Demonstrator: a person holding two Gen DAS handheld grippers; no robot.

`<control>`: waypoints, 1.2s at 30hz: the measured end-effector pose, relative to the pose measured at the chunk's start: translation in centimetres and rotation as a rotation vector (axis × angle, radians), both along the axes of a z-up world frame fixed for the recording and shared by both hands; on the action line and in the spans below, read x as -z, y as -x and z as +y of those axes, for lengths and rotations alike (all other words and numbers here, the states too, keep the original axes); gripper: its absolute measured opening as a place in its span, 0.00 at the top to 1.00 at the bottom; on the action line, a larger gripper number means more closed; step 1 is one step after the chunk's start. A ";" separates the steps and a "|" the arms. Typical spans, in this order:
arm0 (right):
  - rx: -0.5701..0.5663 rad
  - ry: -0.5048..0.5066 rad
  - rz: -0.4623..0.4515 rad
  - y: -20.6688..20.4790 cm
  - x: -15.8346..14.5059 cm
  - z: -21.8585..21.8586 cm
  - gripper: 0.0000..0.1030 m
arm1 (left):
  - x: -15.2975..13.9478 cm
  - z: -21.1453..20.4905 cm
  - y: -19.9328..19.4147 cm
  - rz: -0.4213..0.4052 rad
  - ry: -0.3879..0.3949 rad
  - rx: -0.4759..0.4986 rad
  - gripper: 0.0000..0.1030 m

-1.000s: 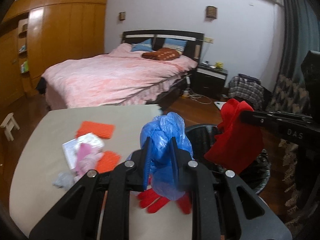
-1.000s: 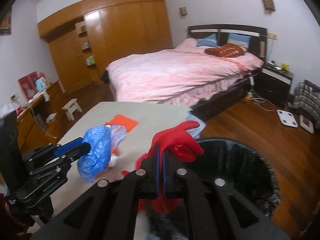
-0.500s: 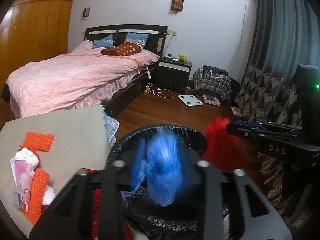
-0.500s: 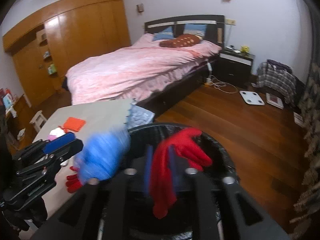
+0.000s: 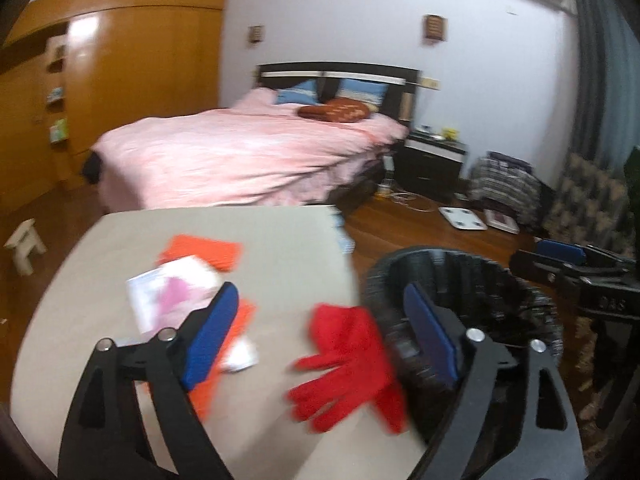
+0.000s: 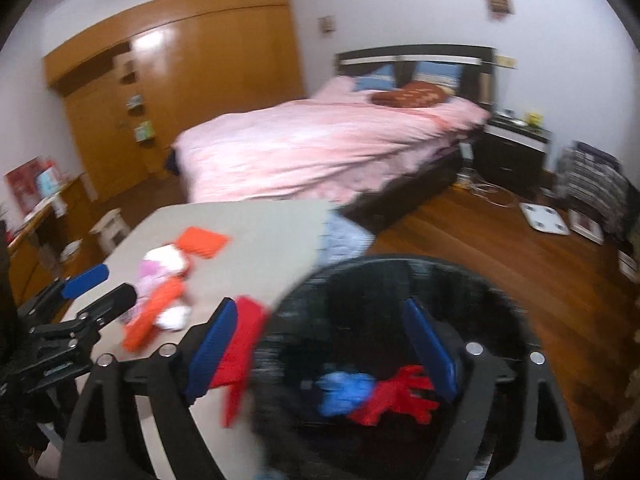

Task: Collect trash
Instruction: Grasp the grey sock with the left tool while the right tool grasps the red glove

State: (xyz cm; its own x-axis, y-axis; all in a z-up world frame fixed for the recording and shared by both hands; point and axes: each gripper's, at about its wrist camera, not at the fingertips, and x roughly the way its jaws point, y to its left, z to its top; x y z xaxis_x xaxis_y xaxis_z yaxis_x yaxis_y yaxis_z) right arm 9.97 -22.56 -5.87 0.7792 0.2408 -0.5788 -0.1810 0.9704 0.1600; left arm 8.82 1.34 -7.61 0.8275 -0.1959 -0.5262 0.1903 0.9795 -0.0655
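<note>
I take the round black bin lined with a dark plastic bag [image 6: 400, 280] as my landmark. Inside it, at the bottom, lie a crumpled blue plastic bag [image 6: 344, 394] and a red knitted glove [image 6: 400, 396], the two touching. My right gripper [image 6: 320, 344] hangs over the bin's table-side rim, its jaws opening wide with nothing pressed between the blue pads. My left gripper [image 5: 320, 332] sits just beside the bin on the table side, jaws also opening and empty.

What is left lies on the pale grey table [image 5: 260, 232], all on the side of the bin away from the wooden floor. Nearest is a second red knitted glove [image 5: 348, 364], flat on the tabletop right against the bin's wall, directly ahead of and below my left gripper. As far as the blur lets me judge, its fingers fan toward me and its cuff points away, so its long axis runs roughly along my line of reach. My left hand is clearly the nearer one. Farther from the bin sit the orange knitted cloths [image 5: 200, 250] and a white and pink packet [image 5: 172, 288], with some crumpled white tissue [image 5: 240, 356] beside them. I judge the glove comes next, pinched across its palm.
</note>
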 end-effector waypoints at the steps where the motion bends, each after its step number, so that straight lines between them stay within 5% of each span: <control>1: -0.032 -0.010 0.002 -0.1 0.3 1.3 0.19 | 0.2 1.5 0.4 0.001 -0.010 -0.039 0.17; 11: -0.194 -0.011 0.089 -0.5 5.2 10.8 0.29 | 1.6 9.4 2.3 0.033 -0.079 -0.228 0.16; 22: -0.177 0.064 0.210 -1.3 10.8 12.9 0.35 | 4.2 11.9 2.8 0.077 -0.091 -0.259 0.16; 30: -0.239 0.086 0.224 -3.1 12.0 15.2 0.37 | 5.6 12.1 2.5 0.099 -0.085 -0.265 0.16; 36: -0.280 0.100 0.257 -3.7 12.7 16.9 0.52 | 6.2 12.8 2.1 0.111 -0.081 -0.292 0.16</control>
State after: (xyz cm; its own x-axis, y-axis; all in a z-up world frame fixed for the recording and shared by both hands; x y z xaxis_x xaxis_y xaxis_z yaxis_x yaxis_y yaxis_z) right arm 13.67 -5.65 -18.60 0.5180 0.3565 -0.7775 -0.4075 0.9021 0.1421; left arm 6.71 14.17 -13.78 0.7792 0.0875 -0.6207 -0.1033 0.9946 0.0106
